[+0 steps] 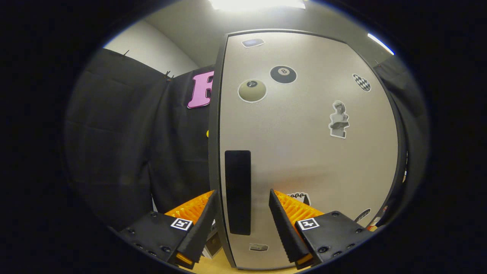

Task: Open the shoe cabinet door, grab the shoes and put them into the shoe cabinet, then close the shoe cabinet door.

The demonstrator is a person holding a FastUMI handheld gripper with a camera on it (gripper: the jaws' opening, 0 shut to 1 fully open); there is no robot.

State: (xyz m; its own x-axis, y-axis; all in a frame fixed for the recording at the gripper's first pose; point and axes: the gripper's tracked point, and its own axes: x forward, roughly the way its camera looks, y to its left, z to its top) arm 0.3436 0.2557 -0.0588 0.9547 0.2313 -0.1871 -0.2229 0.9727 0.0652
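I hold the gripper (243,211) square to the shoe cabinet door (308,152), its two fingers spread apart and clamped on nothing. The door's dark upright handle (237,192) stands between the fingers, near the door's left edge. That edge (214,152) falls just inside the left finger (205,217), while the right finger (283,220) lies over the pale door face.

I judge the door to be a stiff, flat panel, light to swing if hinged on the far right side, which I cannot confirm. Its face looks smooth and likely slippery, so the handle or the left edge is the place to take hold. Whether the handle stands proud or is a recess, I cannot tell.

Stickers dot the face: two billiard balls (283,74), a checkered oval (361,82), a statue figure (338,120), and small labels low down.

The door appears shut or nearly so, and the cabinet's contents are hidden. A strip of wooden surface (218,262) shows below the door.
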